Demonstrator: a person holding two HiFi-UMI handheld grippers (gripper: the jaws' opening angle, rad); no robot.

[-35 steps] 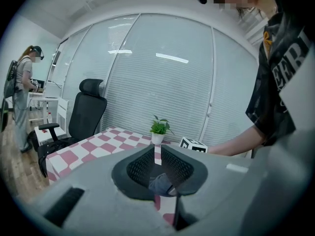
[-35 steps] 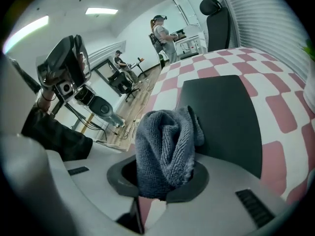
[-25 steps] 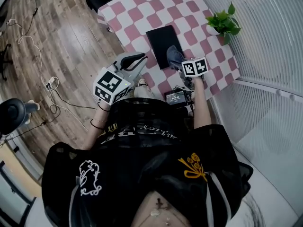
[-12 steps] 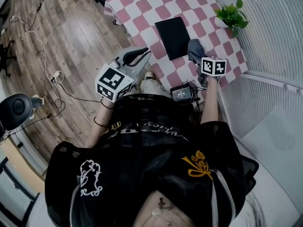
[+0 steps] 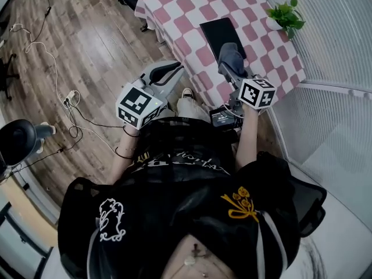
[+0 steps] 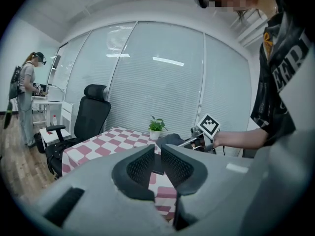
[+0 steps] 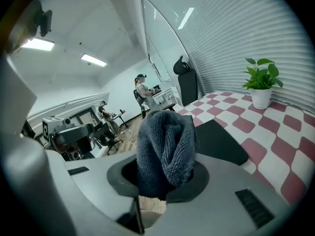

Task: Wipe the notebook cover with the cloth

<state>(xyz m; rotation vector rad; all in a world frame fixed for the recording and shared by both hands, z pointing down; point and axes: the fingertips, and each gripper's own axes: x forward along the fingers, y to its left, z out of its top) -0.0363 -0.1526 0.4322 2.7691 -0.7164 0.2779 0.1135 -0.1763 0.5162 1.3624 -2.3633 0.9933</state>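
Observation:
A black notebook [image 5: 220,31] lies flat on the pink-and-white checked table [image 5: 186,4]. My right gripper [image 5: 235,68] is shut on a bunched grey cloth [image 5: 231,57], which hangs over the notebook's near end. In the right gripper view the cloth [image 7: 165,141] fills the jaws of the right gripper [image 7: 165,173], and the notebook [image 7: 219,141] shows just beyond it to the right. My left gripper [image 5: 164,74] hovers off the table's near-left edge. Its jaws stand a little apart with nothing between them in the left gripper view [image 6: 156,149].
A small potted plant [image 5: 285,15] stands at the table's right edge beside a slatted wall. A black office chair [image 6: 91,117] sits at the far end of the table. Cables [image 5: 64,100] trail over the wooden floor on the left. Another person [image 6: 27,97] stands far off.
The right gripper swung the cloth rightwards off the notebook's near corner, then back over its near end. The left gripper stayed where it was. The head view shifted slightly.

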